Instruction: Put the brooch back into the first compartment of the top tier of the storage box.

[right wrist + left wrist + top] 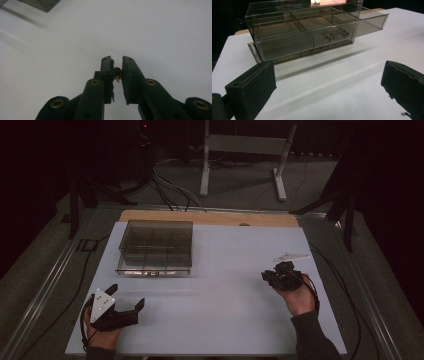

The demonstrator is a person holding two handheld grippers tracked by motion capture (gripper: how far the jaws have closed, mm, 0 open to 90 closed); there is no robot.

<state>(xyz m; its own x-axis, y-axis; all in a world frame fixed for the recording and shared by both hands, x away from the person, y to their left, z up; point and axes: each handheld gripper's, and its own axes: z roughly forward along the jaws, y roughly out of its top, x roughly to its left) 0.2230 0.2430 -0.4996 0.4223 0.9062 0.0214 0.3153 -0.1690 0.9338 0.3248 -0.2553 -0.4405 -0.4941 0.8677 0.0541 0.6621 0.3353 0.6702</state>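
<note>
Right gripper (117, 68) jaws clenched on a small gold-brown object (117, 73) pinched between the 2 pads, left gripper (324, 90) jaws spread wide, smoky plastic drawer box (307, 32) ahead of them.

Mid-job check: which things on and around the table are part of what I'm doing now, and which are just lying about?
In the job:
- right gripper, shut on a small brown object
- smoky clear compartment box, its drawer pulled out
- left gripper, open, aimed at the box

Lying about:
- thin white piece on the table
- metal stand behind
- floor cables
</note>
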